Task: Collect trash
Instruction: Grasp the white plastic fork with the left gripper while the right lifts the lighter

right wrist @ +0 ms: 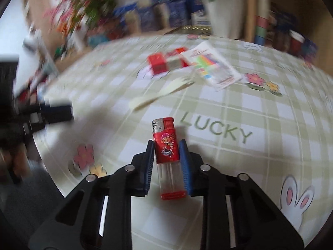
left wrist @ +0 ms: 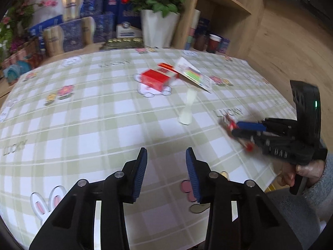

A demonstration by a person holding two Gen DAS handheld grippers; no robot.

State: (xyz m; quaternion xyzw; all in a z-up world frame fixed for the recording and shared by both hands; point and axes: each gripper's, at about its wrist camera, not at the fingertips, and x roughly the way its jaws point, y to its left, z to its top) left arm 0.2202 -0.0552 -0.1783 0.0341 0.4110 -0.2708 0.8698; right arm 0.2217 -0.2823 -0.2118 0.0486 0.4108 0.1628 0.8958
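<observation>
- Two grippers work over the table (left wrist: 87, 125); we describe them from the nearest out.
- Right gripper (right wrist: 166, 145): its jaws are clamped on the lighter (right wrist: 166, 152), which stands lengthwise between the pads, metal head forward and clear base toward the camera.
- We judge the step in hand to be carrying the lighter to a bin; no bin shows in either view.
- To do it well, we keep the squeeze steady and the lighter level. The plastic body is smooth and may slip forward if the grip eases.
- Left gripper (left wrist: 166, 156): its jaws stand apart and hold nothing. It hangs low over the cloth, pointing toward the far side.
- In the left view, the right gripper (left wrist: 235, 127) lies level, pointing left, with the person's hand (left wrist: 299, 173) on its handle at the table edge.
- Farther out lie a fork (right wrist: 160, 95), then a red box (right wrist: 164, 62) and a card (right wrist: 212, 66) leaning on it.
- These items we judge to be trash not yet collected.
</observation>
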